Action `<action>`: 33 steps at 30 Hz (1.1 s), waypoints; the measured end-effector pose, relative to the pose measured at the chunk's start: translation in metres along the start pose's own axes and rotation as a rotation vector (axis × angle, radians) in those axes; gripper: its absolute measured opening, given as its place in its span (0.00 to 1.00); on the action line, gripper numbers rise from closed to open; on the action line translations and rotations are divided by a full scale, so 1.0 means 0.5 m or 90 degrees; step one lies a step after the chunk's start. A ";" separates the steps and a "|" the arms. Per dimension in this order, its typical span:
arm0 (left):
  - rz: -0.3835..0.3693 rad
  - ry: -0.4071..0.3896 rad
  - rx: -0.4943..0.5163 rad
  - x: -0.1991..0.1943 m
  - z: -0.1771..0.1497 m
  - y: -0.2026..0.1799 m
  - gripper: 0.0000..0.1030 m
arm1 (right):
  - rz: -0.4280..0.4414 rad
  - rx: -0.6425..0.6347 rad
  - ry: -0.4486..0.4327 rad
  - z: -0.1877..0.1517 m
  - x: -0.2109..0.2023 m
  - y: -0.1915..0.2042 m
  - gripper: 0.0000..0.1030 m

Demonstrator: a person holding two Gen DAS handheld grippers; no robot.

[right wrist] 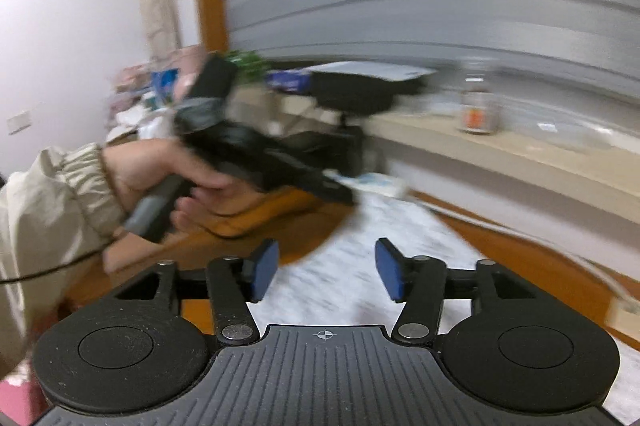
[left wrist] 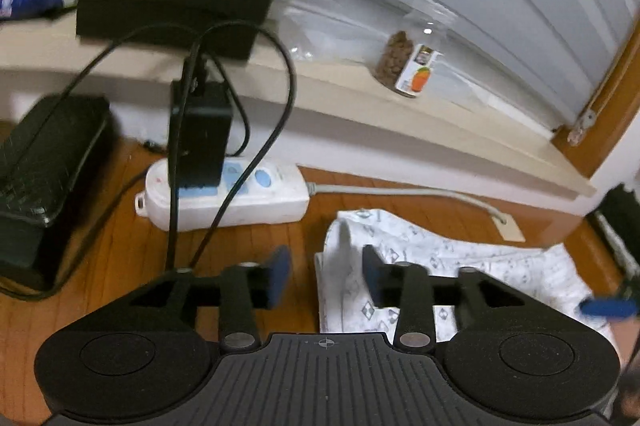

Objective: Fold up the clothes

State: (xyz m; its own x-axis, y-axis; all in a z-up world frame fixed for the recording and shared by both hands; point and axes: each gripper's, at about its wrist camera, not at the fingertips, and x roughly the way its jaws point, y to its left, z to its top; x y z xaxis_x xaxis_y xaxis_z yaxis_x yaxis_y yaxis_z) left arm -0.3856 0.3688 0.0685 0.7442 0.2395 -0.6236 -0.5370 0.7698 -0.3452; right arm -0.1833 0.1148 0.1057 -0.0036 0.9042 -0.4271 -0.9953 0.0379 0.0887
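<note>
the white patterned garment [left wrist: 448, 266] lies on the wooden floor [left wrist: 120, 246], spread out low beneath both tools, with a ridge of cloth standing up at its left end. whether it is already partly folded or only bunched there cannot be told; the layers at that end would fit either.

the left gripper [left wrist: 326, 276] hovers over that left end. its jaws are parted and hold nothing: the left pad is over bare floor, the right pad over the cloth, so the garment's edge runs up between them. from this gripper the cloth stretches away to the right and slightly forward, toward the wall, its long axis running roughly left to right across the left wrist view.

the right gripper [right wrist: 326, 272] is also spread wide and empty, pointing down over the pale cloth [right wrist: 360, 266], which in its blurred view reaches forward and right beneath the jaws. the person's left hand [right wrist: 168, 181], in a cream sleeve [right wrist: 60, 193], carries the other tool to its left.

so each gripper is near its own end of the garment, and the left one is the closer to a clear edge. any pinch there depends on the raised ridge just right of centre between the pads. the power strip [left wrist: 224, 193] and its cables [left wrist: 256, 161] lie just beyond on the floor, near enough to snag.
</note>
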 end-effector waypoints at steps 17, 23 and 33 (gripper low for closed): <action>-0.185 0.032 0.162 0.147 -0.037 -0.384 0.66 | -0.201 0.085 0.072 -0.294 -0.297 -0.220 0.48; -0.219 0.066 0.227 0.233 -0.085 -0.483 0.68 | -0.183 0.072 0.091 -0.351 -0.299 -0.213 0.48; -0.225 0.082 0.307 0.310 -0.144 -0.602 0.72 | -0.220 0.032 0.088 -0.384 -0.320 -0.195 0.45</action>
State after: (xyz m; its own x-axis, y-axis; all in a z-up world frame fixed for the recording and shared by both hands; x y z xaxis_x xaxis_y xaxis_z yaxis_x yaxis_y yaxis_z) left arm -0.1374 0.1318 0.0254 0.7742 -0.1293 -0.6196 -0.0041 0.9779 -0.2092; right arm -0.1042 -0.1154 -0.0072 0.3155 0.7680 -0.5574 -0.9339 0.3554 -0.0390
